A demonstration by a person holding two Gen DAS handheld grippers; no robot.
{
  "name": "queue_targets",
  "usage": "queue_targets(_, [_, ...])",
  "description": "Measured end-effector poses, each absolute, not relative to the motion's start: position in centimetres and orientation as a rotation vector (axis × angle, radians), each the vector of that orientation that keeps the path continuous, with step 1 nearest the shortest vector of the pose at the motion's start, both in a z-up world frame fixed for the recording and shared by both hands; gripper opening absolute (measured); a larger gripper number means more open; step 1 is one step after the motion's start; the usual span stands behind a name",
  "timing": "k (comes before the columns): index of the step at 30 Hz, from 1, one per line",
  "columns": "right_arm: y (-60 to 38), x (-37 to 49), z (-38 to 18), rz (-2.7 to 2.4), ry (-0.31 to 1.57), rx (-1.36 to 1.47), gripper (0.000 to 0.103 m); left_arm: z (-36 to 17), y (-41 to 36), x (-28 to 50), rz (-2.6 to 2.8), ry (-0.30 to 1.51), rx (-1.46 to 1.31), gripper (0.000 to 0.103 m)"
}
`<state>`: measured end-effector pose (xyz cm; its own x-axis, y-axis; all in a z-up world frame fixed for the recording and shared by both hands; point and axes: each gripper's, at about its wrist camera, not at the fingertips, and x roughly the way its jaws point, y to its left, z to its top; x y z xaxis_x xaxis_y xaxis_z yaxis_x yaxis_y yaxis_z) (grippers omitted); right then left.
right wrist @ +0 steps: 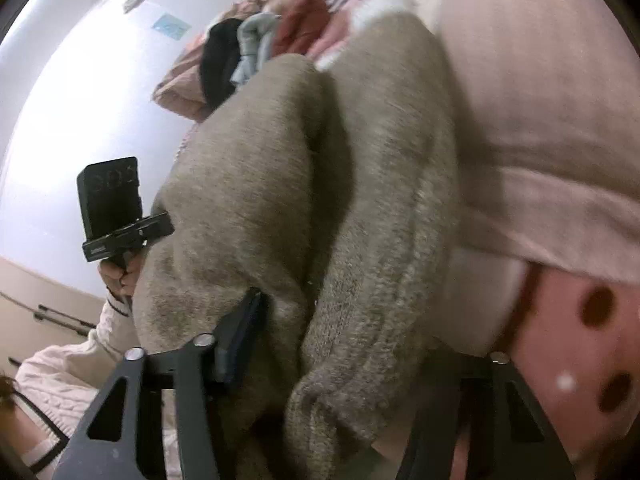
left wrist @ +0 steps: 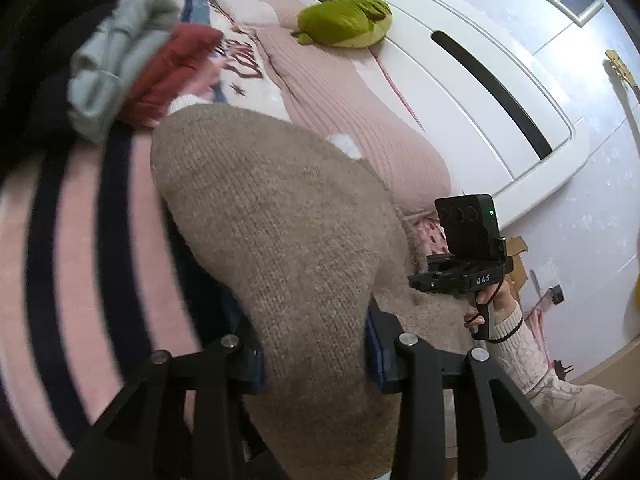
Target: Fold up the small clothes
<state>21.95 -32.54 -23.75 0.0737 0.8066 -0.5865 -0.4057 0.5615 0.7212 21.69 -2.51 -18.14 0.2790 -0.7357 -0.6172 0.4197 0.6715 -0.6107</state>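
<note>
A beige knitted garment (left wrist: pixel 272 220) lies across the bed, partly lifted and bunched. My left gripper (left wrist: pixel 314 356) is shut on its near edge; the fabric fills the space between the blue pads. My right gripper (right wrist: pixel 340 352) is shut on another bunched part of the same garment (right wrist: pixel 360 200); its right finger is hidden under fabric. Each view shows the other hand-held gripper at the garment's far side: the right one (left wrist: pixel 460 272) in the left wrist view, the left one (right wrist: pixel 120 232) in the right wrist view.
A pile of clothes, grey (left wrist: pixel 116 52), dark red (left wrist: pixel 172 68) and black, lies at the bed's far end. A pink ribbed blanket (left wrist: pixel 340 92), a green cushion (left wrist: pixel 344 20), a pink and navy striped cloth (left wrist: pixel 72 240) and a white headboard (left wrist: pixel 460 72) surround the garment.
</note>
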Motion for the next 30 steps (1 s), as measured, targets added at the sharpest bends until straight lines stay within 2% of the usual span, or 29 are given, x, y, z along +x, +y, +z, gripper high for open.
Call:
queue_targets(5, [-27.5, 22.6, -23.0, 1.000, 1.152, 0.379, 0.029, -17.2, 2.0, 20.9, -0.717, 1.001, -0.339, 0.035])
queue_targets(18, [-4.0, 26.1, -21.2, 1.230, 1.195, 0.239, 0.029, -13.1, 21.8, 17.5, -0.402, 0.930, -0.277, 0.035])
queue_targets(20, [0.3, 26.2, -20.7, 1.257, 1.202, 0.199, 0.026, -12.6, 25.3, 17.0, -0.335, 0.924, -0.268, 0.034])
queue_targets(30, [15.6, 25.5, -19.2, 1.317, 1.176, 0.093, 0.026, -12.6, 39.5, 16.0, -0.106, 0.960, -0.295, 0.035])
